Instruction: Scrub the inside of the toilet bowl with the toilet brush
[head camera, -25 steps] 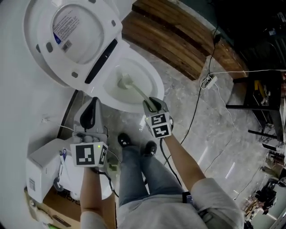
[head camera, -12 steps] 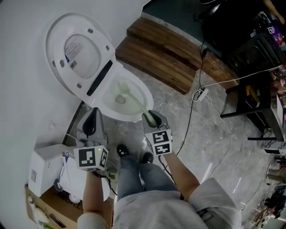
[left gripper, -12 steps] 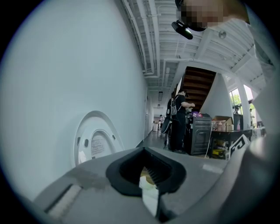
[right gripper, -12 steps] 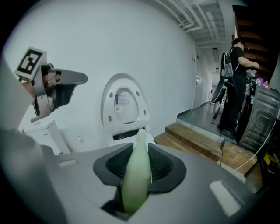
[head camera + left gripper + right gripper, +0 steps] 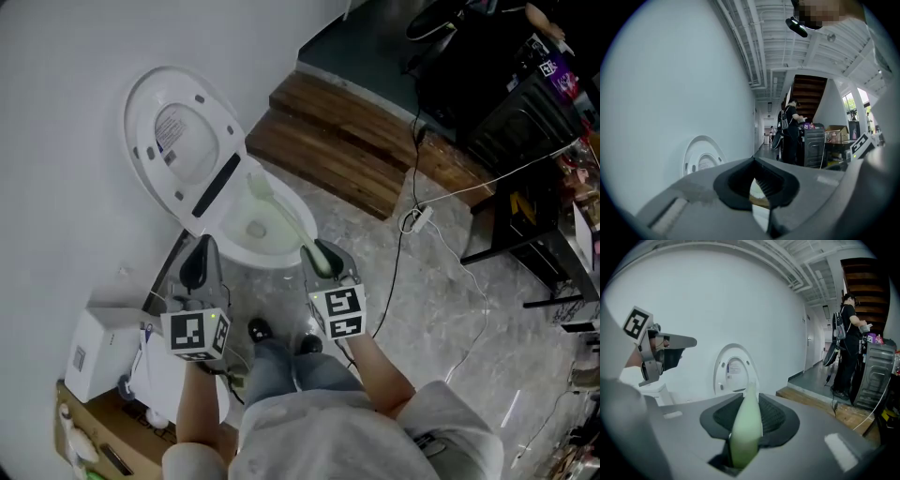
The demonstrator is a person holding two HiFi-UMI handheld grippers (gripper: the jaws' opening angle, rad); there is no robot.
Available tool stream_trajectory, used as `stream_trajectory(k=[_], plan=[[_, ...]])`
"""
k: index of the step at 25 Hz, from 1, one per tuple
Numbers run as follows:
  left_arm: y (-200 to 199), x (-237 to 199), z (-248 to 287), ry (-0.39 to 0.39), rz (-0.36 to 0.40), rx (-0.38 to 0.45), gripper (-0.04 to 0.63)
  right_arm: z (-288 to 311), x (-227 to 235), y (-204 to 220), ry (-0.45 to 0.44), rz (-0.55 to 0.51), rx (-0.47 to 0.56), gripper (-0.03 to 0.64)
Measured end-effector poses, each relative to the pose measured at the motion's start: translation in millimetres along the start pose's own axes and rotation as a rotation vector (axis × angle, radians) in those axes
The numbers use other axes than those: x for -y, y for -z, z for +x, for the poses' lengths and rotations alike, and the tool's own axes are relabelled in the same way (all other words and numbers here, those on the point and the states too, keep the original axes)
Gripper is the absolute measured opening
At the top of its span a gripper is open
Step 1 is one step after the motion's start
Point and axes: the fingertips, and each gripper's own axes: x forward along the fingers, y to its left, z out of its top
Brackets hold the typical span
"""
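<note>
Over the open toilet bowl (image 5: 248,259), the right hand-held gripper (image 5: 319,255) is pinching the pale green handle of the toilet brush (image 5: 286,223), jaws clamped on it from both sides. That handle runs up and away from the gripper across the bowl, and the brush head (image 5: 260,187) sits at the rear of the bowl, just below the raised lid (image 5: 183,141). Whether the bristles touch the porcelain, I can't tell.

Off to the side, the left hand-held gripper (image 5: 197,264) hangs by the bowl's near-left edge, pads pressed together at the tips, nothing between them. Left of it stands a white box (image 5: 98,352). A wooden step (image 5: 356,150) lies right of the toilet, and a cable (image 5: 405,246) trails across the grey floor (image 5: 450,309).
</note>
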Motion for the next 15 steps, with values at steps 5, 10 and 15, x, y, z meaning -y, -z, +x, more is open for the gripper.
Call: stream_trajectory(k=[5, 10, 15], plan=[[-26, 12, -15, -0.019, 0.013, 0.035, 0.005, -29, 4, -29, 0.008, 0.009, 0.069, 0.104], [-50, 25, -30, -0.037, 0.022, 0.067, 0.005, -59, 9, -62, 0.017, 0.01, 0.164, 0.104], [-71, 38, -44, -0.053, 0.031, 0.097, 0.005, -88, 16, -89, 0.029, 0.019, 0.24, 0.104]])
